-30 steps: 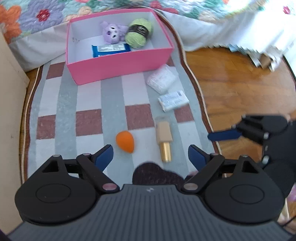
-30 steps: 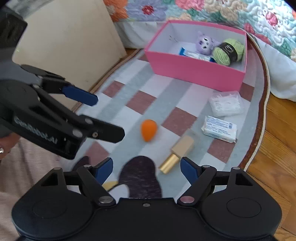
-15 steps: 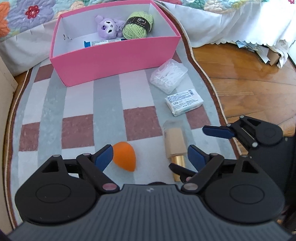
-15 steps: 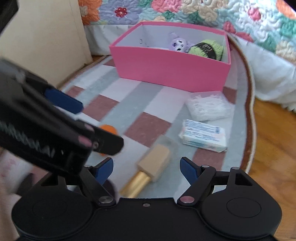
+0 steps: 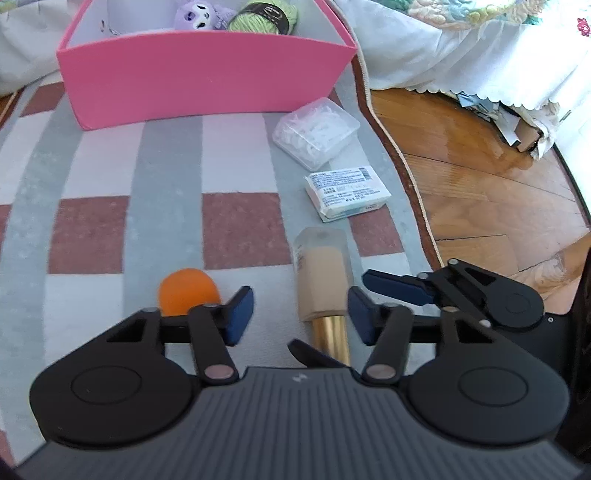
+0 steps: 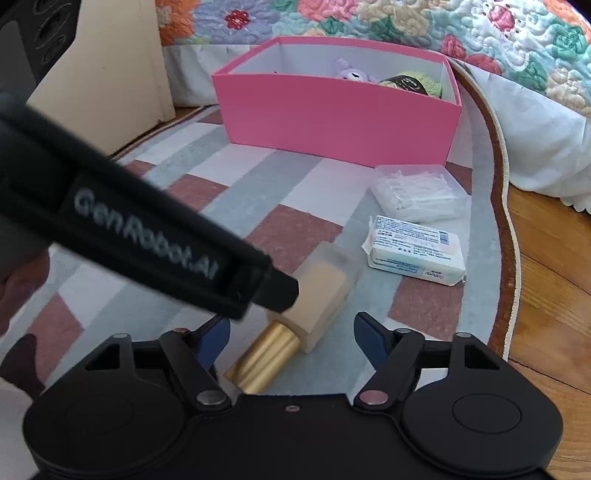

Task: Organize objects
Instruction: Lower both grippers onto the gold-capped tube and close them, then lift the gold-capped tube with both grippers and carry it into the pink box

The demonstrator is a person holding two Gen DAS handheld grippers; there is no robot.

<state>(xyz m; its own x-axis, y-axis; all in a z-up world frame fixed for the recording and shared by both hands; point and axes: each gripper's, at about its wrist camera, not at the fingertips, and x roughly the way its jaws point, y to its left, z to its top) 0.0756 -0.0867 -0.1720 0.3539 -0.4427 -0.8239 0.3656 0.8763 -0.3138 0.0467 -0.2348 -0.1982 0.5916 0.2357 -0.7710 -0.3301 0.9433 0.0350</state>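
A beige foundation bottle with a gold cap (image 5: pixel 325 291) lies on the checked rug; it also shows in the right wrist view (image 6: pixel 317 291). My left gripper (image 5: pixel 301 317) is open with its pads on either side of the bottle's cap end, apart from it. My right gripper (image 6: pixel 291 341) is open and empty just behind the gold cap. An orange sponge (image 5: pixel 188 290) lies left of the left gripper. The pink box (image 5: pixel 207 77) at the back holds a purple plush toy (image 5: pixel 195 16) and green yarn (image 5: pixel 266 14).
A clear box of cotton swabs (image 5: pixel 316 129) and a white wrapped packet (image 5: pixel 347 194) lie right of the bottle. Wooden floor (image 5: pixel 480 177) borders the rug on the right. A quilted bed (image 6: pixel 406 26) stands behind the box. A beige panel (image 6: pixel 103 74) stands at the left.
Both grippers have moved forward and down towards the bottle. The left gripper's jaws have narrowed around the bottle's cap end. The left gripper now crosses the right wrist view.
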